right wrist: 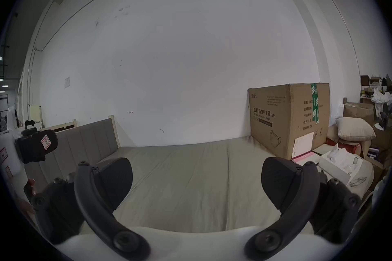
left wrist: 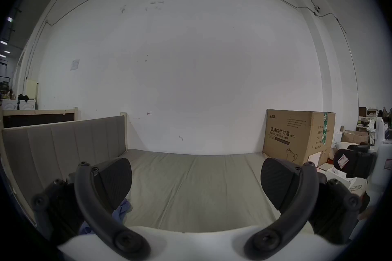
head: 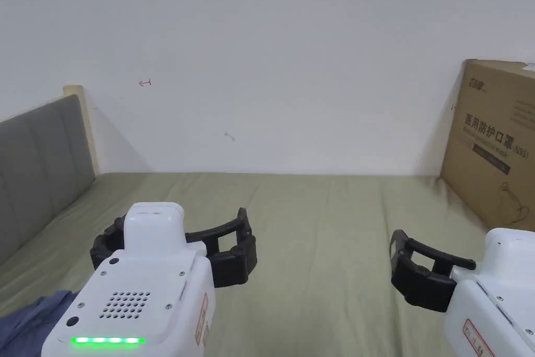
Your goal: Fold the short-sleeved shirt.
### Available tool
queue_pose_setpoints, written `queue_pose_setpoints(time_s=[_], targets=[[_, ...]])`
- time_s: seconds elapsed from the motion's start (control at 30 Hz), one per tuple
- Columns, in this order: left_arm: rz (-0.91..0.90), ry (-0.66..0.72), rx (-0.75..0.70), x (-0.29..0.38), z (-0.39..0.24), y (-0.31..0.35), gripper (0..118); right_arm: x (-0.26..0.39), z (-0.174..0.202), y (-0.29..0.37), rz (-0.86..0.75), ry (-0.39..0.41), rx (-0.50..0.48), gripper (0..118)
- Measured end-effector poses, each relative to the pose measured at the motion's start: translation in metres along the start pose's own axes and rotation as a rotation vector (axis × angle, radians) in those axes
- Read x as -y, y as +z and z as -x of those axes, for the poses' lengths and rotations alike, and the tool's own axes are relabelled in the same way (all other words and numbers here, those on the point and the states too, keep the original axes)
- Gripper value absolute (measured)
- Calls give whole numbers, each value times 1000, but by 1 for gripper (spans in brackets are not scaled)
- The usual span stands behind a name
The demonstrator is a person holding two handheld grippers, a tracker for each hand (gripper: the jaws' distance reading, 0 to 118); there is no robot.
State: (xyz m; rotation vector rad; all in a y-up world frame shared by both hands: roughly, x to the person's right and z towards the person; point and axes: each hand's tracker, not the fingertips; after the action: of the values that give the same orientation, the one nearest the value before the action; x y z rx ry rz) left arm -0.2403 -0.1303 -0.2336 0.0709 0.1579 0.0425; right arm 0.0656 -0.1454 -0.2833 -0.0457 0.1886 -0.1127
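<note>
Blue cloth, crumpled, lies at the near left edge of the bed, and I take it for the short-sleeved shirt (head: 28,321); in the left gripper view a bunched fold of it peeks out beside that tool's left jaw. It sits in a heap, neither spread flat nor creased into any fold, so by my judgement the task has not begun: the garment has yet to be picked up, laid out on the open sheet, and folded. One left hand-held gripper (head: 172,248) hovers above the bed just beyond the shirt, jaws spread wide with nothing between them. One right hand-held gripper (head: 413,264) hangs level with it, well apart to the right, jaws likewise spread and empty. Neither tool touches the cloth. Past them stretches one bed (head: 324,227) under a pale green sheet with a few long creases. At the left side stands one grey padded headboard (head: 36,164). At the far right corner one large cardboard box (head: 493,149) rests on the mattress against the white wall (head: 287,60). In the right gripper view, beyond the box, one beige pillow (right wrist: 354,129) lies on a pile of clutter too jumbled to count.
</note>
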Motion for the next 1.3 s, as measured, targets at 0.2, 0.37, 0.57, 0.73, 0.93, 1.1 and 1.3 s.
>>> queue_pose_setpoints(time_s=[0.2,0.37,0.57,0.73,0.93,1.1,1.3], targets=[[10,-1,-10,2,0,-2,118,1,0,-1,5,2,-3,118],[16,5,-1,3,1,-2,118,1,0,-1,9,4,-9,118],[20,3,4,5,2,-2,118,1,2,-3,15,11,-14,118],[12,-26,-9,3,1,-2,118,-2,4,-6,19,6,-14,118],[-85,-318,-123,-7,-20,-6,118,-2,-31,-16,31,-450,-74,118],[-232,-1272,-305,46,-65,-25,118,89,-97,-33,244,-1576,32,118],[-241,-1298,-168,67,-69,-20,118,153,-108,-30,300,-1868,169,118]])
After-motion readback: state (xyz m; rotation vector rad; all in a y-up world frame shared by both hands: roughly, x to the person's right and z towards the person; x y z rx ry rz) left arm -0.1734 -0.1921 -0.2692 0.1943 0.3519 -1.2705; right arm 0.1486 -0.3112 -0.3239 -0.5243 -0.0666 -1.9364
